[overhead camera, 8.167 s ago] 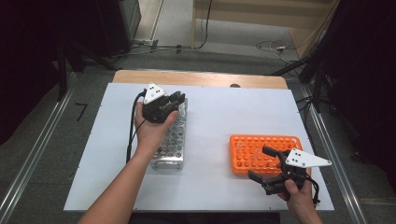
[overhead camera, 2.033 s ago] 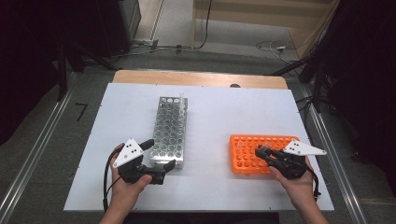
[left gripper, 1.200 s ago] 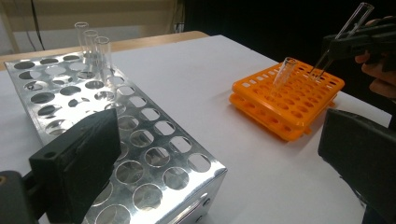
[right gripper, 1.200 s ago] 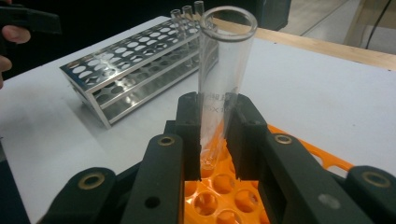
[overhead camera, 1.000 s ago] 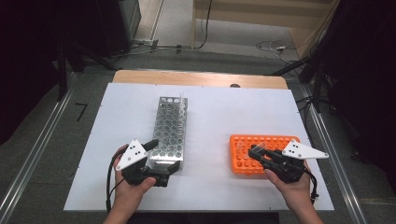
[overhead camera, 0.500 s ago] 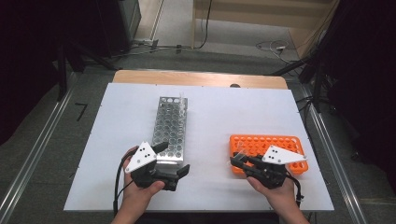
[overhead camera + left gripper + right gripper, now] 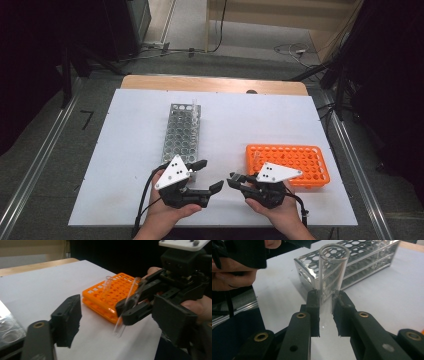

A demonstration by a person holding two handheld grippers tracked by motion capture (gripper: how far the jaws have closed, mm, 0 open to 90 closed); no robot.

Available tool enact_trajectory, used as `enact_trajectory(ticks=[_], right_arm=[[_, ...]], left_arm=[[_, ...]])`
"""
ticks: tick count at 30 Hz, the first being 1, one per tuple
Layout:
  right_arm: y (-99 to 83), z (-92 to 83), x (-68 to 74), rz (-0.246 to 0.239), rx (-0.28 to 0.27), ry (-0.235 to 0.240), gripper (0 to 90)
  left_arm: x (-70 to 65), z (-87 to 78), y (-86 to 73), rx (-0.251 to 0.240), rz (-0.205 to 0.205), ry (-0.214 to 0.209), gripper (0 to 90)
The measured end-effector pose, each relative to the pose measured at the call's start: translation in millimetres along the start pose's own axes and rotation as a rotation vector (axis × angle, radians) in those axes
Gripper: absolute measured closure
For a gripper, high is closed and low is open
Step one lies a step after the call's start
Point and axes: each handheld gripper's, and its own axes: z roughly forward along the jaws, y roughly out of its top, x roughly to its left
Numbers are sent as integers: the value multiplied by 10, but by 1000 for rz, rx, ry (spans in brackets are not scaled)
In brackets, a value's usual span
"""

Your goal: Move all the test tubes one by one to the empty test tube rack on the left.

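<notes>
White table top [image 7: 130, 150] with a wooden far edge [image 7: 210, 83], grey floor [image 7: 45, 150], loose cables [image 7: 290, 50], perhaps a dark cabinet [image 7: 127, 22] behind.

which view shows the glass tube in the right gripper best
The right gripper view: the glass tube stands close up between the right gripper's jaws, open mouth sharp. The left gripper view shows its whole length, tilted and slightly blurred. In the high view it is too small to make out.

Laboratory-type test bench. White table [image 7: 125, 150] carries a metal test-tube rack [image 7: 181, 135] at 12 o'clock and an orange test-tube rack [image 7: 295, 160] at 3 o'clock. Cables [image 7: 220, 30] trail across the floor beyond.
</notes>
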Motion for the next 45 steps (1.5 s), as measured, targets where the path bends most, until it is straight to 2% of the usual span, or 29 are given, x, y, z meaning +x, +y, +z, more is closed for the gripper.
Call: enact_trajectory(ticks=[6, 12, 17, 21, 29, 34, 36, 39, 45], right_arm=[[3, 75, 62, -19, 17, 18, 739], [7, 110, 104, -22, 25, 34, 739], [13, 124, 142, -31, 29, 50, 739], [18, 128, 166, -41, 34, 56, 739], [17, 130, 161, -31, 35, 71, 738], [22, 112, 149, -23, 30, 81, 722], [22, 102, 143, -25, 27, 85, 637], [23, 63, 132, -27, 18, 79, 511], [25, -97, 48, -24, -35, 58, 270]], left_arm=[[-66, 73, 9, 3, 9, -48, 488], [-106, 142, 14, 22, 31, -63, 591], [-117, 193, 1, 51, 38, -51, 652], [-119, 214, -6, 58, 41, -64, 708], [-121, 199, 6, 62, 72, -39, 749], [-109, 188, 34, 58, 78, -41, 760], [-101, 188, 50, 53, 83, -34, 761], [-59, 171, 72, 43, 65, -29, 760], [91, 100, 140, 23, 37, 7, 761]])
